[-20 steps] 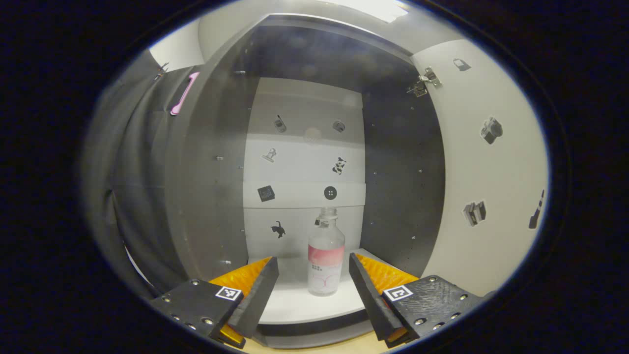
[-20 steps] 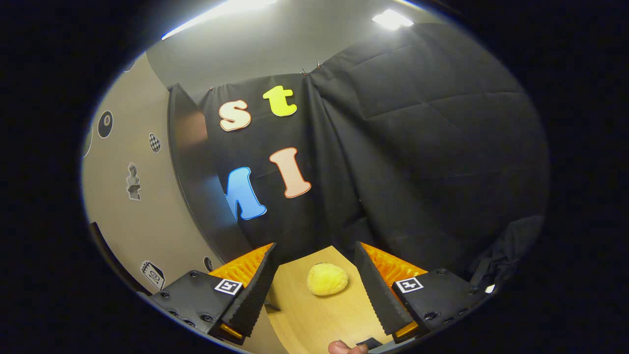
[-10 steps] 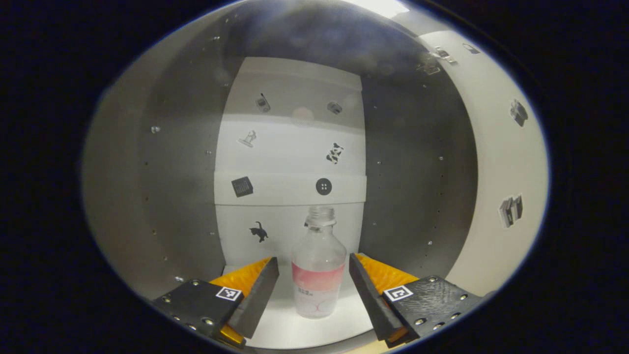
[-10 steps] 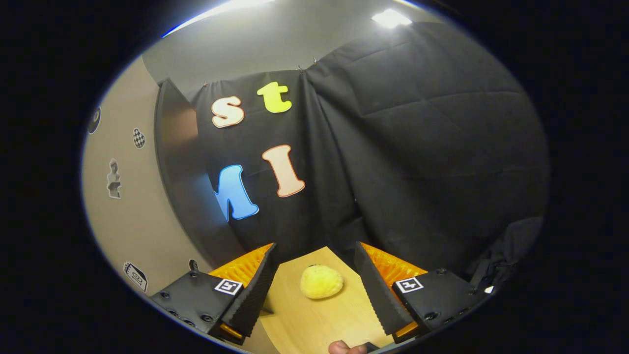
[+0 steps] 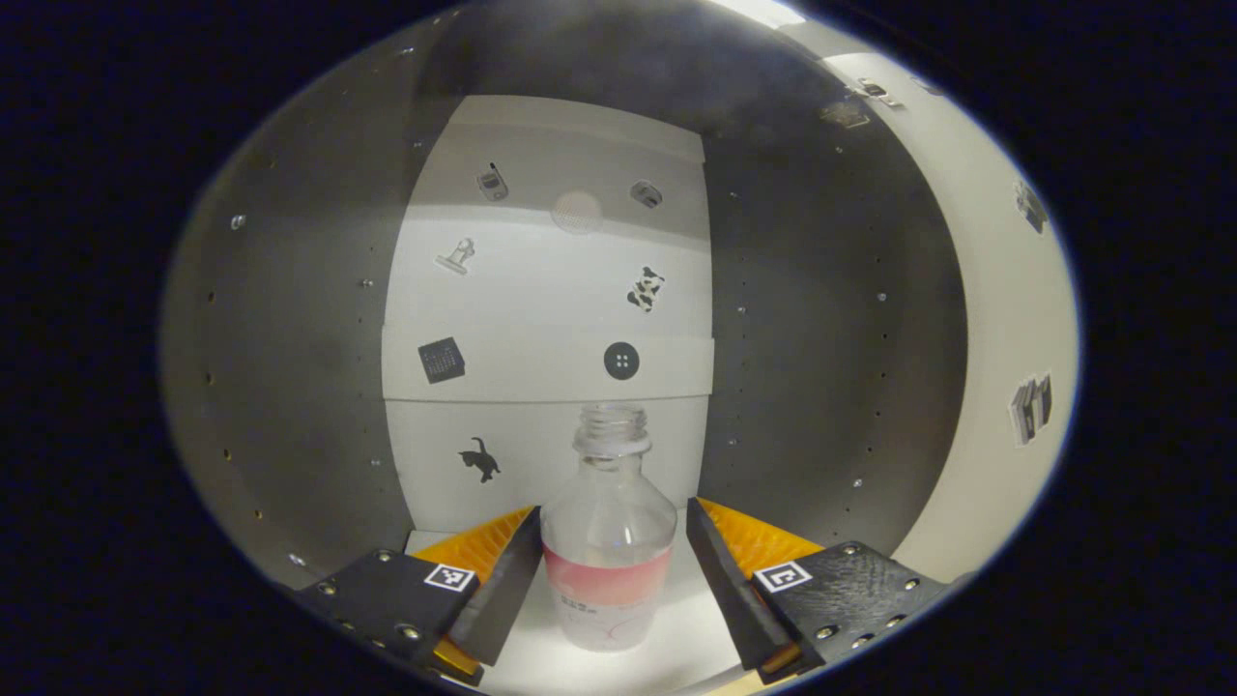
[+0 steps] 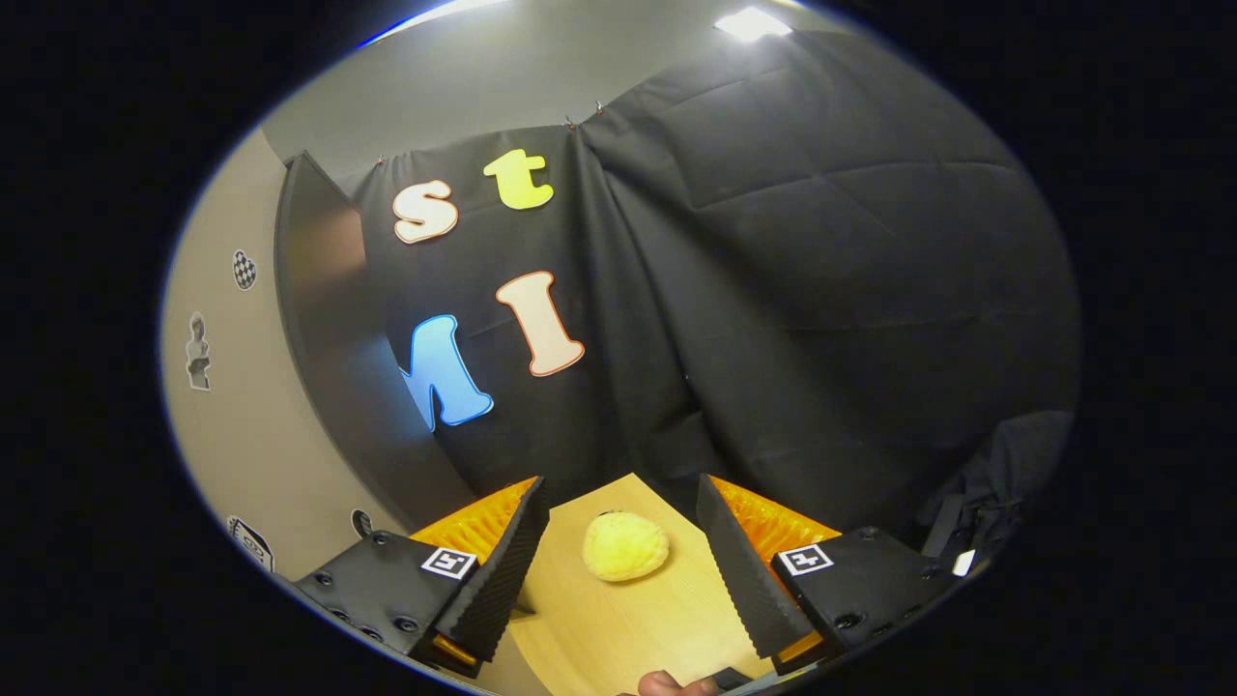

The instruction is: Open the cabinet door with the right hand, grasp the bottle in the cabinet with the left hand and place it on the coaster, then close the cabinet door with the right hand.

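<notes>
In the left gripper view a clear capless bottle (image 5: 609,541) with a pink label stands upright on the white cabinet floor (image 5: 676,648), right between the fingers of my left gripper (image 5: 611,570). Those fingers are open and flank the bottle's body without visibly pressing it. The cabinet door (image 5: 1005,387) hangs open at the right, pale with small stickers. In the right gripper view my right gripper (image 6: 623,570) is open over a wooden tabletop (image 6: 628,619), nothing between its fingers. The open door (image 6: 242,425) shows at the left there.
Dark cabinet side walls (image 5: 290,387) close in on both sides of the bottle; the white back panel (image 5: 541,309) carries stickers. A yellow plush ball (image 6: 624,546) lies on the wooden table ahead of the right gripper. A fingertip (image 6: 665,684) shows at the bottom edge.
My left gripper has pushed deeper into the cabinet, so the bottle now stands between its open fingers instead of ahead of them. The right gripper view has drifted slightly; its fingers stay open.
</notes>
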`<state>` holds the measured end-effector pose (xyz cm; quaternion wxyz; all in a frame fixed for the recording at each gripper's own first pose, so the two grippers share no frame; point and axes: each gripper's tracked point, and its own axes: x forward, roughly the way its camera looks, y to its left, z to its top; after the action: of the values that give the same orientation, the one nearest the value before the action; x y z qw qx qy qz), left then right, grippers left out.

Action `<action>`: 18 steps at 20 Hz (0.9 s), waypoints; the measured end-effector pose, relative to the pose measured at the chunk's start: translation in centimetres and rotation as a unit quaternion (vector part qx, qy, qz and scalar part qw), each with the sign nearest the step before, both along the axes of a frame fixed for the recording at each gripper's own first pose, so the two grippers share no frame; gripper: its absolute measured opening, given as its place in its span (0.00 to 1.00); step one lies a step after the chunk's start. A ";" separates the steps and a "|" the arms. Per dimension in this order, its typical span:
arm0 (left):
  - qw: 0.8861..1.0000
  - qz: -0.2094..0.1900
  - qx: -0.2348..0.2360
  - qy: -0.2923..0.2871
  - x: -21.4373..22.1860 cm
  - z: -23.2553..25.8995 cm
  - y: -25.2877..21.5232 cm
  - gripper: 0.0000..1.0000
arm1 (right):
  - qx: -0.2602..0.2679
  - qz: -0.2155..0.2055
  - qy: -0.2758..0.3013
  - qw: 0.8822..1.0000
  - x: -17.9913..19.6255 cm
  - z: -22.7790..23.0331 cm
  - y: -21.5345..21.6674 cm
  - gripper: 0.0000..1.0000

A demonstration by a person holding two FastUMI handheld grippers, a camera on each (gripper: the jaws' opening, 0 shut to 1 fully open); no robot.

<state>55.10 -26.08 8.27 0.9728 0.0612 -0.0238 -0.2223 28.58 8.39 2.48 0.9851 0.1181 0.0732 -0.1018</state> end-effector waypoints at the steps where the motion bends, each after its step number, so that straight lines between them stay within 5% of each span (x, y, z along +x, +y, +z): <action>1: 1.000 0.002 -0.001 -0.003 0.1 0.1 0.1 0.88 | -0.005 0.000 0.002 1.000 0.0 -0.1 0.0 0.97; 2: 1.000 0.005 0.002 -0.005 0.1 0.1 0.1 0.88 | -0.009 0.002 0.004 1.000 0.1 -0.1 -0.1 0.97; 4: 1.000 0.006 0.007 -0.005 0.3 0.0 -0.1 0.72 | -0.012 0.006 0.004 1.000 0.3 -0.2 -0.1 0.97; 18: 0.999 0.003 0.003 -0.034 -6.3 2.7 1.1 0.75 | -0.054 0.047 -0.021 0.997 3.1 1.0 0.5 0.98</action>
<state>48.76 -24.93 10.92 0.9718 0.0716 -0.0557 -0.2176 31.67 8.90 3.48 0.9950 0.0633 0.0523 -0.0570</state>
